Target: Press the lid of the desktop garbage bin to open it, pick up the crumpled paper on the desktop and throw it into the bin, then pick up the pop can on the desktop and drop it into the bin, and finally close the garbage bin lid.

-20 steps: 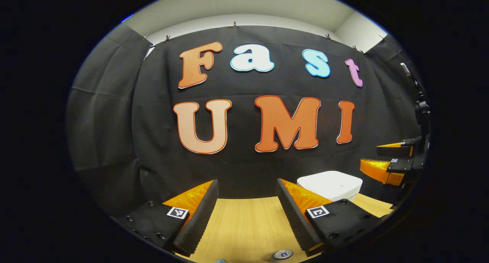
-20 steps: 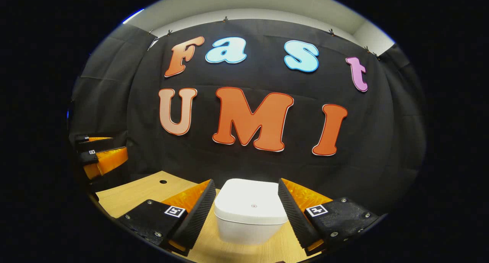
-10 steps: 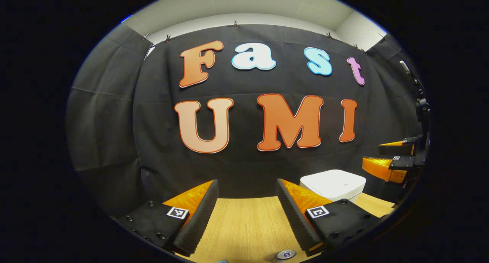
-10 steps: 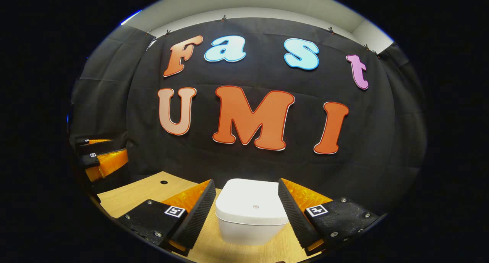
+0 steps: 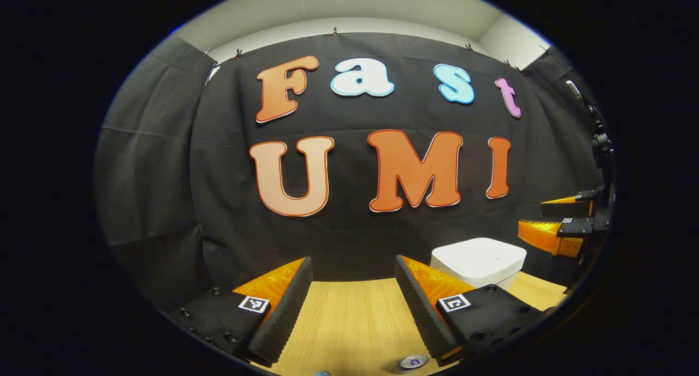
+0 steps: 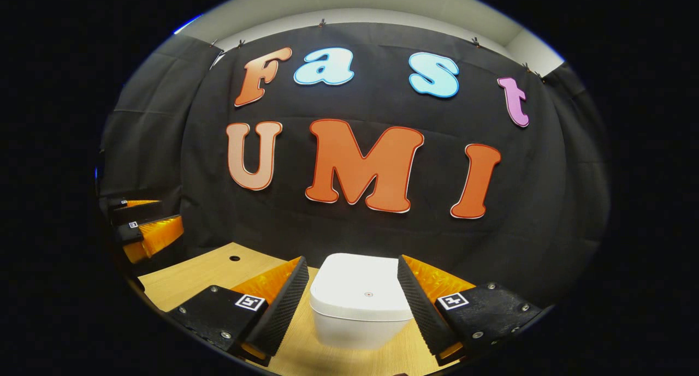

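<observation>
Black cloth wall hangs across the back of the booth, clipped along its top edge, pale ceiling above. Wooden desk runs up to it, light grain, a small round hole in its surface toward the left of the right gripper view. White bin stands upright on the desk, lid down and flat, a small dot mark near the lid's middle; in the left gripper view the same bin sits off to the right, beyond that gripper's right-hand finger. Right gripper held level above the desk, fingers spread wide, one on either side of the bin as seen from behind; whether they touch it cannot be told, nothing gripped. Same gripper seen at the far right edge of the left gripper view, above and beside the bin. Left gripper also spread wide with bare desk between the fingers, holding nothing; seen again at the left edge of the right gripper view, well apart from the bin. Can, top end only, at the bottom edge near the left gripper's right-hand finger. A small blue scrap at the very bottom edge, too little showing to identify.
</observation>
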